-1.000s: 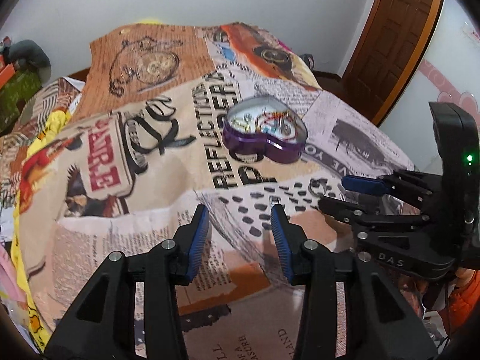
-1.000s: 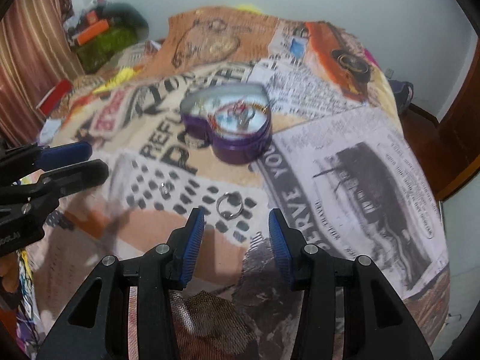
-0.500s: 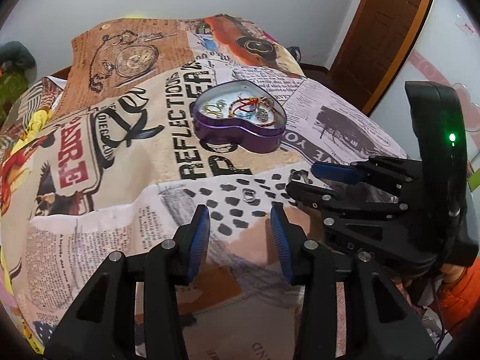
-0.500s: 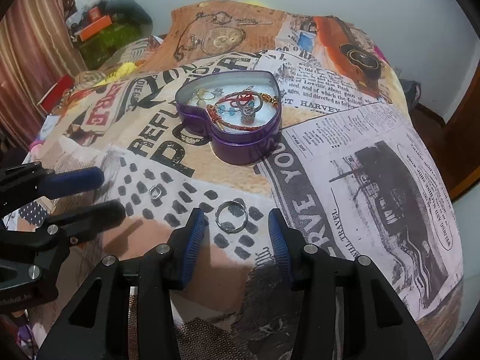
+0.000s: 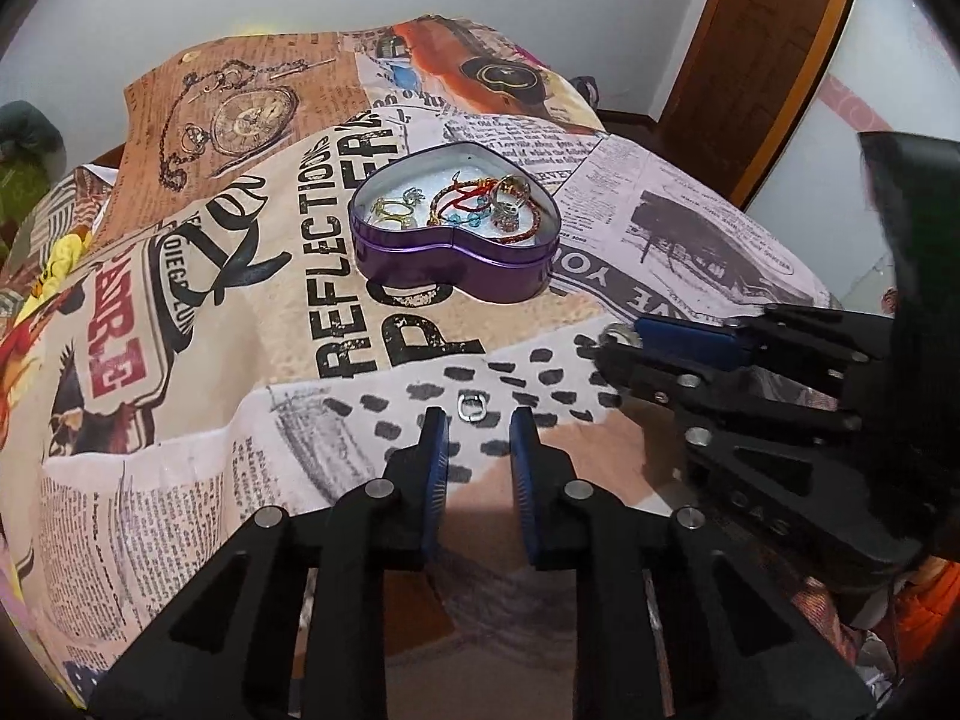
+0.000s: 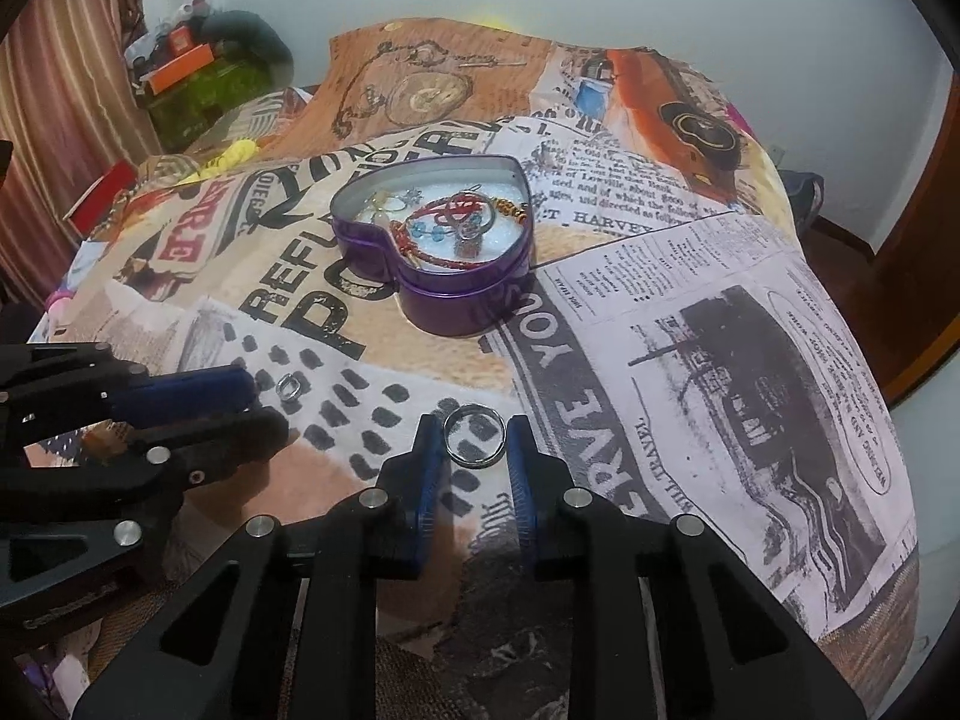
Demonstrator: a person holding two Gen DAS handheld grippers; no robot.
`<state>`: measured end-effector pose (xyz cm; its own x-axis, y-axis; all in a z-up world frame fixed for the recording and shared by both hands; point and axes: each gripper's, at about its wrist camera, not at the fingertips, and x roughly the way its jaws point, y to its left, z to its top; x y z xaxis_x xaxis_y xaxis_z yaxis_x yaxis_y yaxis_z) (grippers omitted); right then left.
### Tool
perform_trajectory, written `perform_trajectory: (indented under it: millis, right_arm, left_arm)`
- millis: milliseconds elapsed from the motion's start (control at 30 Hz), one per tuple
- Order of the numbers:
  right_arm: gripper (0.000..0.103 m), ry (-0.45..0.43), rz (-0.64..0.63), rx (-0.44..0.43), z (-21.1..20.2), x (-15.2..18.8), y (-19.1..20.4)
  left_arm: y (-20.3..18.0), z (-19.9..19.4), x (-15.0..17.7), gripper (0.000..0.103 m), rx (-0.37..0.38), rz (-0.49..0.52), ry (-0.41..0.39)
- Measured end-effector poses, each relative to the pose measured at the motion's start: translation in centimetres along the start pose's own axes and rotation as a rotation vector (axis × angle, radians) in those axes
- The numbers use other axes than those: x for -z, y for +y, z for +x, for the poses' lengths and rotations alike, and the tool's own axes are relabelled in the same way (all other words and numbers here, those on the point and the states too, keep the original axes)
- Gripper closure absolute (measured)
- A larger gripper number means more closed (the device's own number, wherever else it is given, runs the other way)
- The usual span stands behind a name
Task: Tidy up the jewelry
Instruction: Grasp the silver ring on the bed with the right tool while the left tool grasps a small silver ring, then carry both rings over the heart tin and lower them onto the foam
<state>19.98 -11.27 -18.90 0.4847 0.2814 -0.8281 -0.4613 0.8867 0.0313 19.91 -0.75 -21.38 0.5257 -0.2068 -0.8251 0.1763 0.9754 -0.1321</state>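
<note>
Left claw [image 5: 478,420]: mine, jaws apart, nothing held, low over the bedspread [image 5: 180,420].
Small ring [image 5: 471,407]: flat on the bedspread, just ahead of my left claw tips, between them.
Right claw [image 6: 474,426]: mine, jaws apart, empty.
Large ring [image 6: 474,436]: lies between my right claw tips, contact unclear.
Heart tin [image 6: 468,294]: purple, lidless, well ahead of both claws, bracelets and rings inside.

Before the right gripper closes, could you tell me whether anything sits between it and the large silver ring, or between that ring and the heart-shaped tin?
Nothing visible does. The large silver ring lies on the bedspread at the fingertips of the open right gripper, and only bare cloth separates it from the lidless heart-shaped tin.
</note>
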Motion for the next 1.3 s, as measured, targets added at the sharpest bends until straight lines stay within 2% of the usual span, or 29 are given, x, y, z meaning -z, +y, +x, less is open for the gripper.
perform_trajectory:
  millis: [133, 167, 567, 933, 1300]
  right_arm:
    - [0.083, -0.011, 0.009, 0.001, -0.5, 0.2, -0.4]
    - [0.083, -0.012, 0.008, 0.001, -0.6, 0.3, -0.4]
    - [0.083, -0.048, -0.011, 0.024, -2.3, -0.1, -0.4]
    - [0.083, -0.127, -0.004, 0.021, -4.5, -3.3, -0.1]
    - [0.083, -0.192, -0.019, 0.007, -5.3, -6.4, 0.3]
  left_arm:
    - [-0.3, 0.6, -0.3, 0.090, -0.042, 0.012, -0.008]
    - [-0.3, 0.6, -0.3, 0.095, -0.045, 0.013, -0.009]
    - [0.4, -0.8, -0.7, 0.095, -0.051, -0.006, -0.034]
    - [1.6, -4.5, -3.6, 0.095, -0.052, -0.010, -0.135]
    - [2.5, -5.4, -6.1, 0.095, -0.054, -0.003, -0.203]
